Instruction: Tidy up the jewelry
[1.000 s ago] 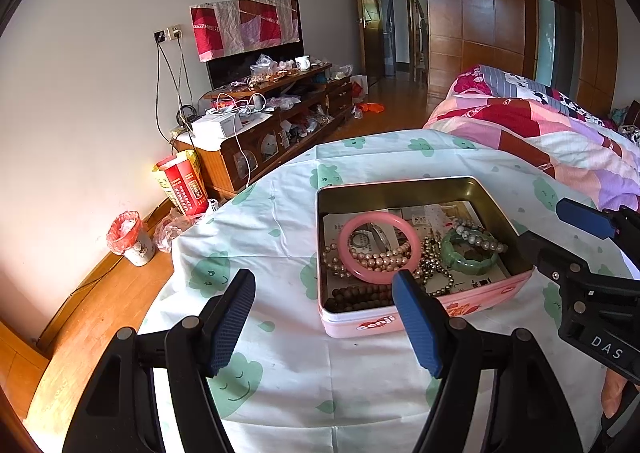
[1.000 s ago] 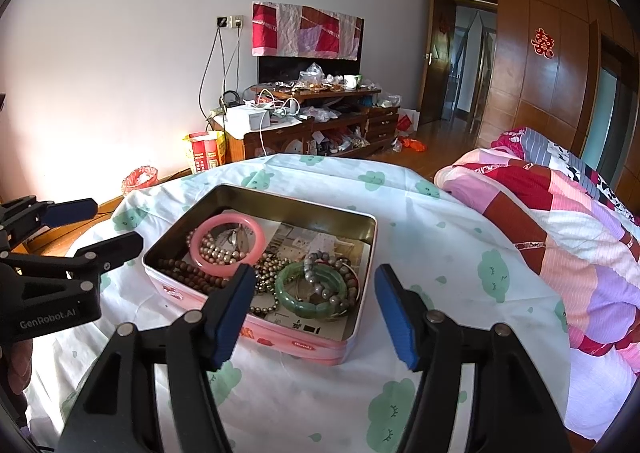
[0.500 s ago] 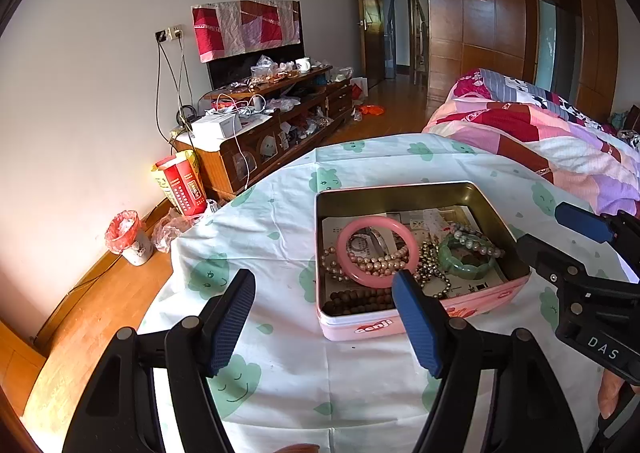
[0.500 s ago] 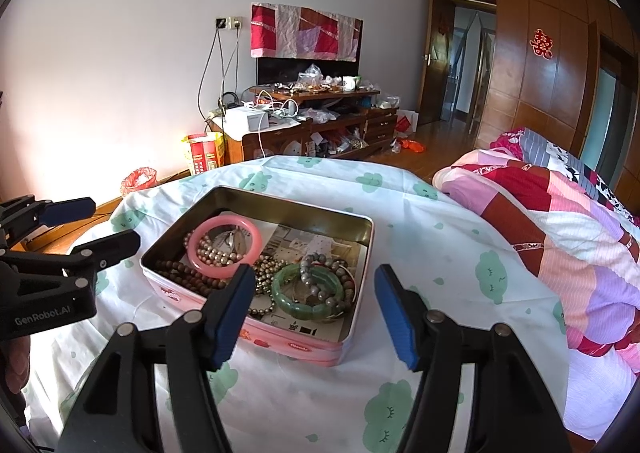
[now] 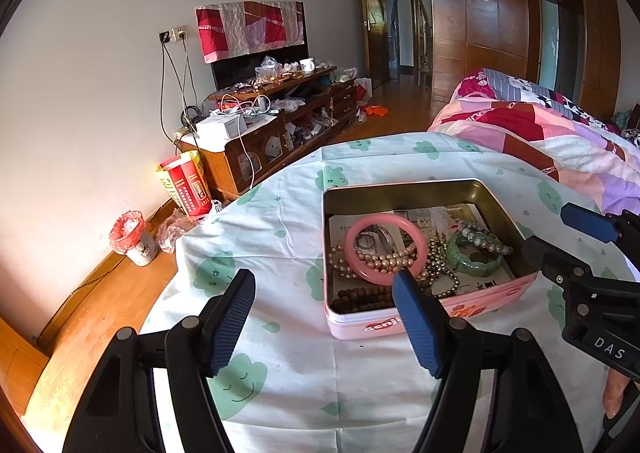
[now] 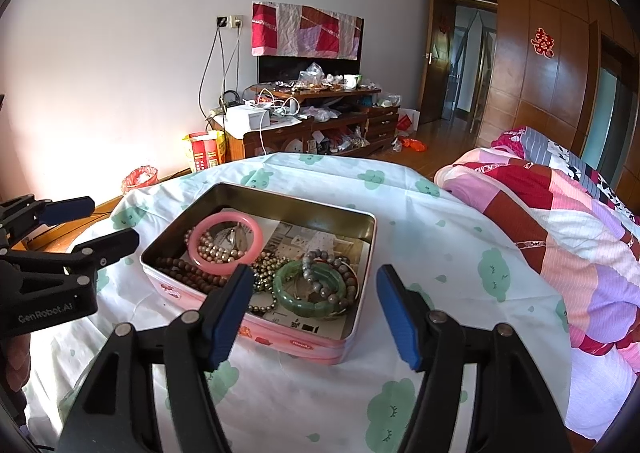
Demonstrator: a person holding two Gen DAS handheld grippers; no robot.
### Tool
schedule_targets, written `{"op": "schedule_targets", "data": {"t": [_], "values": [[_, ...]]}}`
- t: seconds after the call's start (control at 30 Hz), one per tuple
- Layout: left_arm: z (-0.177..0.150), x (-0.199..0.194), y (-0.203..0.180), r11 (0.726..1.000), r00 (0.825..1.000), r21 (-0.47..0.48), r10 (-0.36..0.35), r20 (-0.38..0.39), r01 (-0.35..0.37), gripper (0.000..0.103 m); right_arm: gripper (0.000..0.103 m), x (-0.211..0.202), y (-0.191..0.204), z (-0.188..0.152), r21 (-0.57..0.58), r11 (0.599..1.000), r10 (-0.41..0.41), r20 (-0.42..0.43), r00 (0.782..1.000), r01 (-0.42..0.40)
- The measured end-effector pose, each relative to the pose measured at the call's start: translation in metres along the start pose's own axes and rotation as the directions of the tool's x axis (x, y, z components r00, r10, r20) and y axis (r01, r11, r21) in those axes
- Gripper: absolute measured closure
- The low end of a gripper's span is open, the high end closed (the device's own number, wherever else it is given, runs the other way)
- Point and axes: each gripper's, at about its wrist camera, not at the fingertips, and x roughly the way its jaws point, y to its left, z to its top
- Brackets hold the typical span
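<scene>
We are hovering both tools over the round bench (image 6: 460, 253) with its cloud-print white cloth. The left hand-held gripper (image 5: 324, 317) is hanging with fingers spread apart, empty, just short of the shallow pink rectangular tin (image 5: 432, 313). The right hand-held gripper (image 6: 312, 309) is likewise standing wide apart and empty at the tin's near edge.

All the jewelry is lying inside the tin: the smooth pink bangle (image 6: 225, 243) over a pearl strand (image 6: 218, 251), the dark wooden bead string (image 6: 188, 273) along the near-left wall, the green jade bangle (image 6: 310, 289) with a grey bead bracelet (image 6: 320, 259) across it.

This could be sorting about to start or pieces already gathered; we cannot settle which.

Compared with a second ago, the tin is sitting slightly further from both cameras; the contents are unchanged.
</scene>
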Motion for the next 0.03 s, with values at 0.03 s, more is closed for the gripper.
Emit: {"op": "schedule_targets", "data": {"t": [0.03], "values": [[-0.0002, 0.0005, 0.0001, 1.000, 1.000, 0.002, -0.004, -0.003, 0.004, 0.032, 0.037, 0.0005, 0.0000, -0.0007, 0.001, 1.000, 0.001, -0.001, 1.000, -0.001]]}}
